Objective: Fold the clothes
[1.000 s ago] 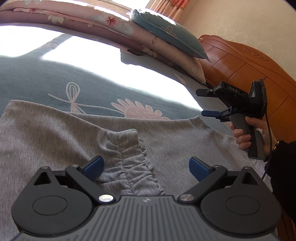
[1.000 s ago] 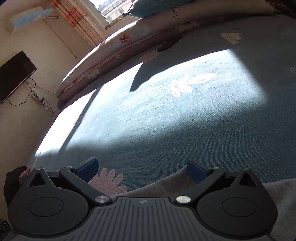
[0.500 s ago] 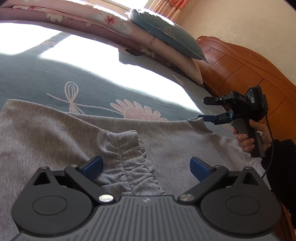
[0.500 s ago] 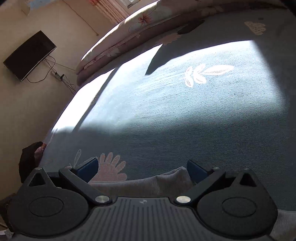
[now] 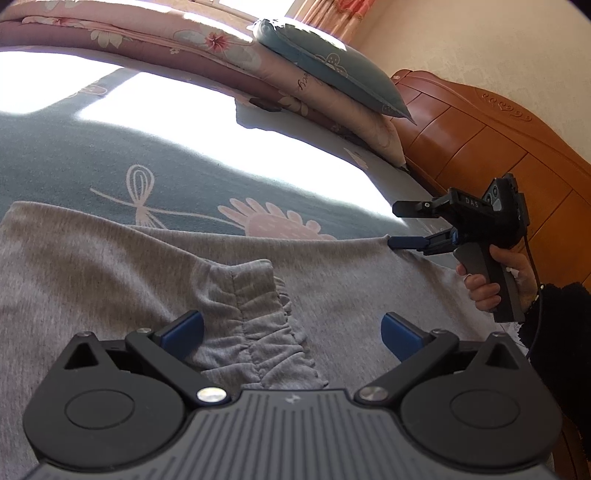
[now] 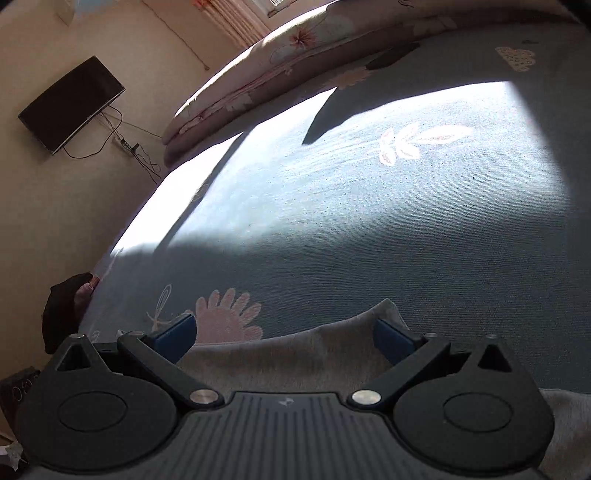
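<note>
A grey garment (image 5: 92, 266) lies spread on the blue bedspread (image 5: 55, 158). One gathered, ruffled cuff (image 5: 258, 321) is folded onto it. My left gripper (image 5: 291, 332) hovers open just above that cuff, with nothing held. My right gripper (image 5: 395, 225), held by a hand (image 5: 484, 291), is open at the garment's far right corner, its lower finger against the cloth edge. In the right wrist view the grey garment's edge (image 6: 295, 354) sits between the spread fingers of the right gripper (image 6: 284, 334), with the corner beside the right fingertip.
A folded pink floral quilt (image 5: 155, 33) and a blue pillow (image 5: 332, 77) lie along the bed's far side. A wooden headboard (image 5: 480, 147) stands to the right. A wall-mounted TV (image 6: 70, 103) and cables hang beyond the bed's left edge. Sunlit bedspread (image 6: 369, 177) stretches ahead.
The right gripper has come down and in to the garment's corner; grey cloth now lies between its open fingers. The left gripper has barely moved.
</note>
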Motion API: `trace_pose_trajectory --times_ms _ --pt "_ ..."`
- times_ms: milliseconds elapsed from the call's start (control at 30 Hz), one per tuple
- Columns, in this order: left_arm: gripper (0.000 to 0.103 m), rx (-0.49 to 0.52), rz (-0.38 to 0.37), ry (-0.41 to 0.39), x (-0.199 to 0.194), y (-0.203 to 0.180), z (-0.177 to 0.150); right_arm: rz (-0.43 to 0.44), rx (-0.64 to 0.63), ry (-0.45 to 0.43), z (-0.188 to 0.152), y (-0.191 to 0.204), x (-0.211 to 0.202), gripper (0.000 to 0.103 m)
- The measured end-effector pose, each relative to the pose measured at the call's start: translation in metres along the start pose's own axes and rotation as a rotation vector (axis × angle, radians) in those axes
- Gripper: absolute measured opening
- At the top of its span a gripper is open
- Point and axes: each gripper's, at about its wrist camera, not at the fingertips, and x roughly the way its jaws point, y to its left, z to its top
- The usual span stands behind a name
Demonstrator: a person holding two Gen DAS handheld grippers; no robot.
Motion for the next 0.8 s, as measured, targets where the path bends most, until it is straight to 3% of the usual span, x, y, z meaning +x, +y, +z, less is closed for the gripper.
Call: trace_pose_trajectory --times_ms 133,233,400,600,800 --pt "0.102 0.013 0.014 0.002 0.0 -0.003 0.0 -0.038 0.059 -0.077 0.004 0.002 0.011 0.103" --pt "0.102 0.017 0.022 0.002 -0.003 -0.005 0.001 -0.049 0.052 -0.086 0.004 0.019 0.007 0.103" --pt "0.102 -0.026 0.011 -0.012 -0.011 -0.001 0.003 0.045 -0.006 -0.037 -0.014 0.06 -0.003 0.103" --pt "0.102 -0.027 0.022 -0.019 -0.013 0.0 0.004 -0.01 0.017 0.014 -0.035 0.074 0.007 0.103" --pt "0.102 -0.016 0.049 -0.012 -0.012 -0.005 0.005 -0.023 0.049 -0.05 -0.05 0.085 -0.042 0.103"
